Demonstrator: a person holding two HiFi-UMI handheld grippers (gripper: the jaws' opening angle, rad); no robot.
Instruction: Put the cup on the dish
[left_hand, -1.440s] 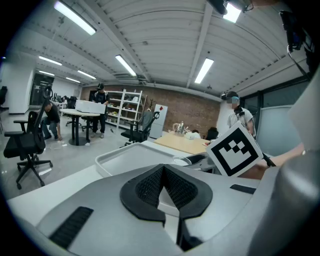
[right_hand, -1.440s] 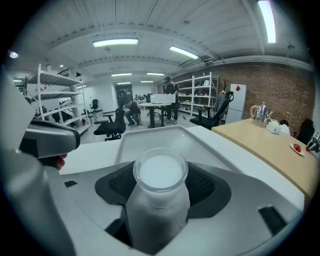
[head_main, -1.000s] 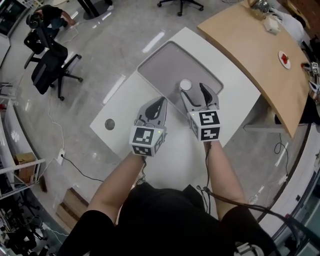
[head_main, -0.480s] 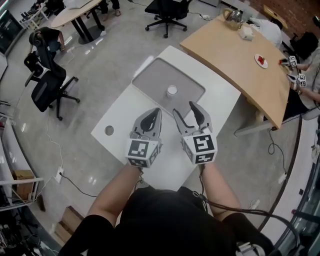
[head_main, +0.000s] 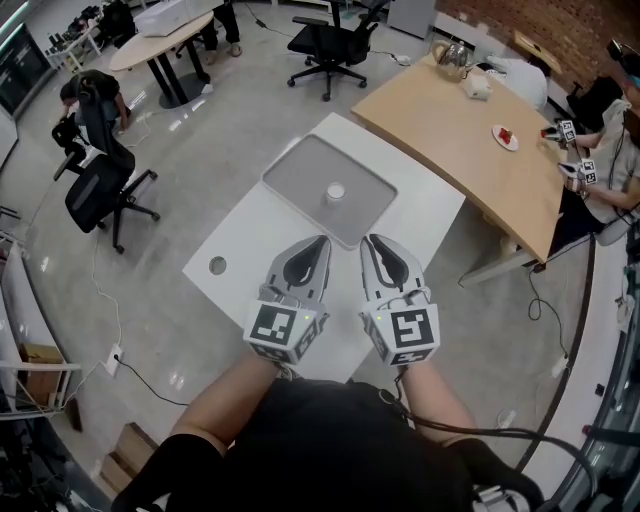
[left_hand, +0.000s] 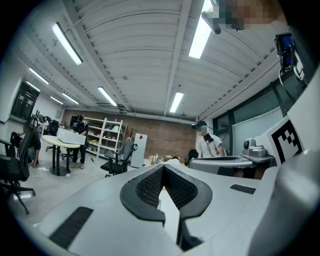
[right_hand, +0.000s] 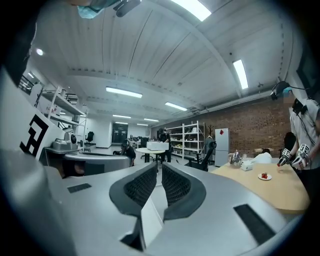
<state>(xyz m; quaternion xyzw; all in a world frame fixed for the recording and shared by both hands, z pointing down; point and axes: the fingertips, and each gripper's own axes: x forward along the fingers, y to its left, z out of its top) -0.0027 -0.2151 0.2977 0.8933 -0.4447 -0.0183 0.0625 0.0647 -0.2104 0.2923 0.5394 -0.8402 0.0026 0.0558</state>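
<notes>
Back from the dish (head_main: 300, 168) have come the left hand-held gripper (head_main: 318, 243) and right hand-held gripper (head_main: 370, 243); the right's jaws have just been closing on nothing. Both are pressed together, empty. The cup (head_main: 336, 192) stands on the dish, so placement looks finished.

White tabletop (head_main: 245, 240), set on a glossy grey floor (head_main: 200, 130). Bears a grey rectangular tray (head_main: 300, 172) flat at the far end. Shows a small round grey disc (head_main: 218, 266) near the left edge, well apart from the tray.
</notes>
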